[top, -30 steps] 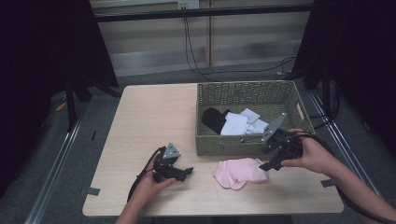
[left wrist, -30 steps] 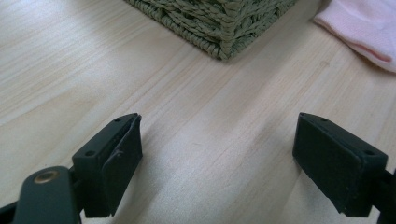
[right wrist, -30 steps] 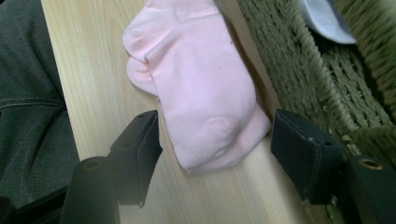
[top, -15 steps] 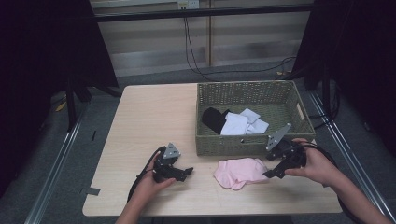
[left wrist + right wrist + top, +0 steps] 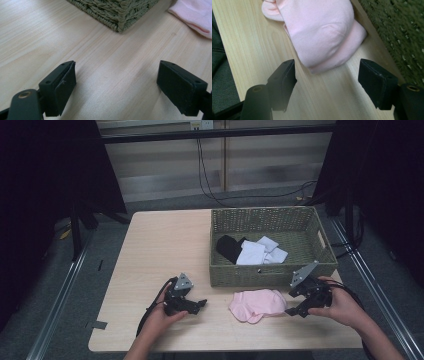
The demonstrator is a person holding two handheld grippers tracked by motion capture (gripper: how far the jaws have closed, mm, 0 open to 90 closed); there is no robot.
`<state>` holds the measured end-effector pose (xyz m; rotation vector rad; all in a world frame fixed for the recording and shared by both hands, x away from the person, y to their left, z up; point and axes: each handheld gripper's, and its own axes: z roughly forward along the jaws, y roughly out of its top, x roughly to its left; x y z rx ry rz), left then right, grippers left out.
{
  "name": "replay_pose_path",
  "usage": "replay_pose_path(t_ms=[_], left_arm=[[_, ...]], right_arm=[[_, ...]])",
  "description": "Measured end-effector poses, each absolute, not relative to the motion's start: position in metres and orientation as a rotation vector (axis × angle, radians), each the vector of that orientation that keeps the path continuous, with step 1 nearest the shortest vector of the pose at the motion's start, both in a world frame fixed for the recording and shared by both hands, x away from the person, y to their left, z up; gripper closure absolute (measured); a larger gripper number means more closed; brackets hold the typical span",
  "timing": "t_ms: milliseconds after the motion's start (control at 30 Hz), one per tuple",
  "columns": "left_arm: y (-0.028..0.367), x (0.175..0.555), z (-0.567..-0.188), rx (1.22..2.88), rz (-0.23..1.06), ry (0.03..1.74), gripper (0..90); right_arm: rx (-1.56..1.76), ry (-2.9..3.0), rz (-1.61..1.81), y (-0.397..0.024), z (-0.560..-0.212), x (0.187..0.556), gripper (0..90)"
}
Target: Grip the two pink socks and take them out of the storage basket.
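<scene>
A pale wooden table (image 5: pixel 160 245) carries a woven green basket (image 5: pixel 270 275) holding black and white socks (image 5: pixel 252 251). In front of it lies a folded pink sock (image 5: pixel 255 304). The right gripper (image 5: pixel 292 311), jaws apart and just widened further, points at its edge; the right gripper view shows its rounded end (image 5: pixel 324 35) between the tips, untouched. The left gripper (image 5: pixel 200 304) rests open; its own view shows bare wood. Grey floor and dark curtains surround the table.
</scene>
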<state>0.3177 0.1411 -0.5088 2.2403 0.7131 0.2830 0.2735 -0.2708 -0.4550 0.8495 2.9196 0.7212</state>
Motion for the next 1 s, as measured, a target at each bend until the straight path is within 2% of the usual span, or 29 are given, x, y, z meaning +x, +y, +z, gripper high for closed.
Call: replay_pose_path(t_ms=[500, 1000], left_arm=[[0.141, 0.318, -0.509, 2.241, 0.284, 0.714, 15.3], [0.141, 0.317, -0.509, 2.24, 0.283, 0.715, 15.4]], right_arm=[[0.899, 2.867, 0.779, -0.284, -0.471, 0.266, 28.7], [0.808, 2.806, 0.807, -0.289, -0.487, 0.261, 25.8]])
